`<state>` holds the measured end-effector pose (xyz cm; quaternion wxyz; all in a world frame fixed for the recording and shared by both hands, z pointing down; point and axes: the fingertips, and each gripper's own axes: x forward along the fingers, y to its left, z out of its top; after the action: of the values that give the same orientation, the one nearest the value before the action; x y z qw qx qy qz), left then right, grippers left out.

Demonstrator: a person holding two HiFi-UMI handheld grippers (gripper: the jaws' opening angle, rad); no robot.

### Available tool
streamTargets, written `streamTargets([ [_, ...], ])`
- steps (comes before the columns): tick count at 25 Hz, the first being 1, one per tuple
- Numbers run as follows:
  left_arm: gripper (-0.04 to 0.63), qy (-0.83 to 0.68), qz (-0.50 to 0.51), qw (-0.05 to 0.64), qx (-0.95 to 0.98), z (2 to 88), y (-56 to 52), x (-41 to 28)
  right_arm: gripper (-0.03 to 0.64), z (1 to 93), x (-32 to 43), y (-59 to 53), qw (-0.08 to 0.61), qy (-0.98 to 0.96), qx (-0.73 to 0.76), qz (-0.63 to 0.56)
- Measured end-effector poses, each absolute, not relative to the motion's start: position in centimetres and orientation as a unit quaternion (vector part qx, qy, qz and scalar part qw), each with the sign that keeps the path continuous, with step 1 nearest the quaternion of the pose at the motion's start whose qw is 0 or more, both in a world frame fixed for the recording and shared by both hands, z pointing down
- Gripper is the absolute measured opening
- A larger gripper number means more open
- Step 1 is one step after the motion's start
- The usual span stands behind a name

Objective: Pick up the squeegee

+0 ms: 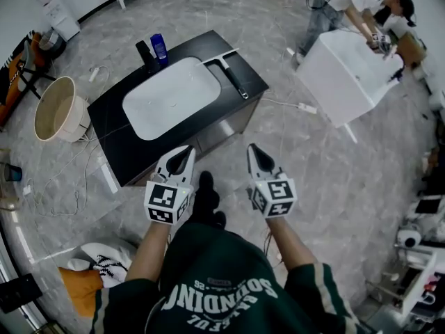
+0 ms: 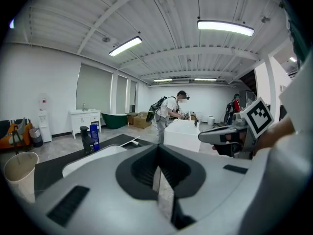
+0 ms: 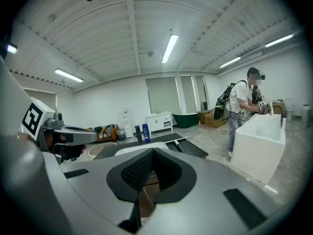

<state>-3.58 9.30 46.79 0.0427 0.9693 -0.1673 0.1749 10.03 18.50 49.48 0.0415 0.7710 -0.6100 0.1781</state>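
The squeegee [image 1: 231,75], with a white blade and a black handle, lies on the black vanity top [image 1: 111,127] to the right of the white basin. It also shows in the left gripper view as the squeegee [image 2: 129,142] and in the right gripper view as the squeegee [image 3: 177,143]. My left gripper [image 1: 184,156] hovers near the vanity's front edge, shut and empty. My right gripper [image 1: 257,153] is beside it over the floor, off the vanity's front right corner, shut with nothing held. Both point toward the vanity, well short of the squeegee.
A black faucet [image 1: 146,56] and a blue bottle [image 1: 159,47] stand behind the basin. A beige bucket [image 1: 59,110] sits left of the vanity. At the right a person [image 1: 354,5] bends over a white tub [image 1: 344,75]. Cables and a power strip [image 1: 306,108] lie on the floor.
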Motion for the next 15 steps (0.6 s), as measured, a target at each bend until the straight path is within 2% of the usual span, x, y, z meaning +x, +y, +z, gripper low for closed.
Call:
streamTargets([
  [15,0.002,-0.161,0.170,0.049,0.971,47.4,-1.5,6.3,0.000,49.8,19.6,8.1,0.059,-0.608,0.772,0.177],
])
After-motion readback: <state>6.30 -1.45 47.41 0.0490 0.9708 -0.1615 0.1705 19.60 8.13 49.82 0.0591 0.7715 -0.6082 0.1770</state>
